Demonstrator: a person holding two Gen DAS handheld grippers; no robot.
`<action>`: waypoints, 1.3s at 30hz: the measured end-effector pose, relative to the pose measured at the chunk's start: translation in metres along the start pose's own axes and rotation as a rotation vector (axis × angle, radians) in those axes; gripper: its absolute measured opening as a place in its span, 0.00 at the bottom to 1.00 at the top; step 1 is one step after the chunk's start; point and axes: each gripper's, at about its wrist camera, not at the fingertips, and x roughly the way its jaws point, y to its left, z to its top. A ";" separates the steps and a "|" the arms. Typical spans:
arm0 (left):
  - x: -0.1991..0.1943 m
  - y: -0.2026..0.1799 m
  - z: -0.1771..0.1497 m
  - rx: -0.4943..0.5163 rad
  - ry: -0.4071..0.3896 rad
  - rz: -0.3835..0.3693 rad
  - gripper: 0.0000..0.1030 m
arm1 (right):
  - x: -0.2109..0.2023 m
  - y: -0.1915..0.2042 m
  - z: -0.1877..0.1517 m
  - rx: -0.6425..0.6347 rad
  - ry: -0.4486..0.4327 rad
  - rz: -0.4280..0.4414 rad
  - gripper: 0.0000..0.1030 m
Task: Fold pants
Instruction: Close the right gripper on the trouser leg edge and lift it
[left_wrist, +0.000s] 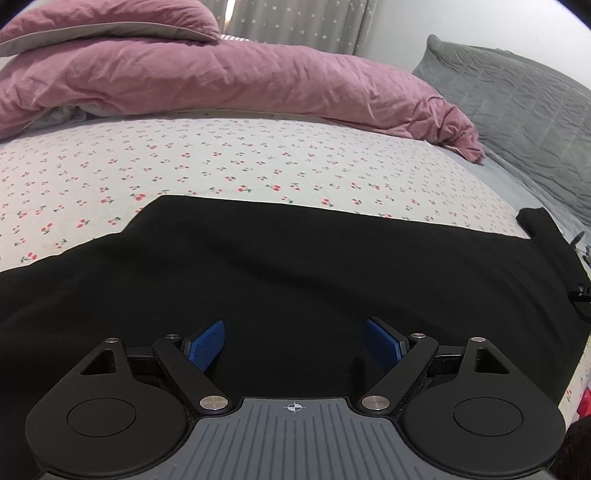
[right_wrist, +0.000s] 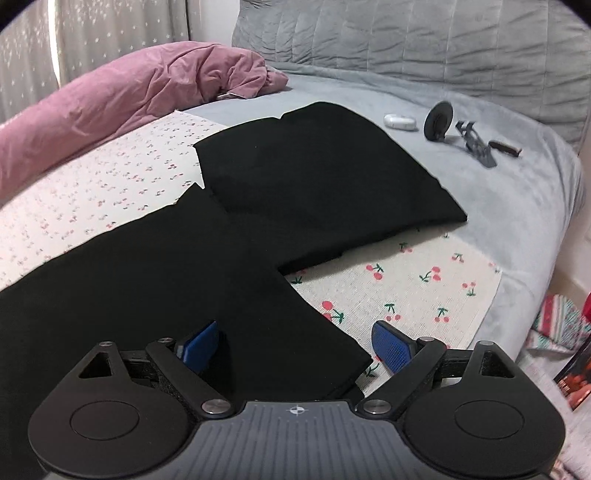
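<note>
Black pants (left_wrist: 280, 266) lie flat across a cherry-print sheet (left_wrist: 221, 162) on the bed. In the right wrist view the pants (right_wrist: 184, 273) run from the lower left up to a folded-over upper part (right_wrist: 321, 177). My left gripper (left_wrist: 294, 345) is open, its blue pads just over the black fabric, holding nothing. My right gripper (right_wrist: 295, 345) is open over the near corner of a pant leg, its right pad (right_wrist: 391, 347) over the sheet, its left pad (right_wrist: 197, 347) over the fabric.
A pink duvet (left_wrist: 229, 81) is bunched at the back of the bed. A grey quilted pillow (right_wrist: 424, 40) stands at the head. A white case (right_wrist: 399, 120) and a dark tool with a disc (right_wrist: 439, 120) lie on the grey blanket (right_wrist: 517, 206). The bed edge is at right.
</note>
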 end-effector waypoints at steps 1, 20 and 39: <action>0.000 -0.002 0.000 0.004 0.000 -0.003 0.85 | -0.002 0.002 -0.001 -0.009 0.004 0.012 0.73; 0.018 -0.035 -0.003 -0.036 0.018 -0.230 0.85 | -0.059 0.102 -0.011 -0.296 -0.112 0.395 0.12; 0.069 -0.048 -0.001 -0.354 0.065 -0.588 0.82 | -0.095 0.206 -0.059 -0.642 0.003 0.708 0.12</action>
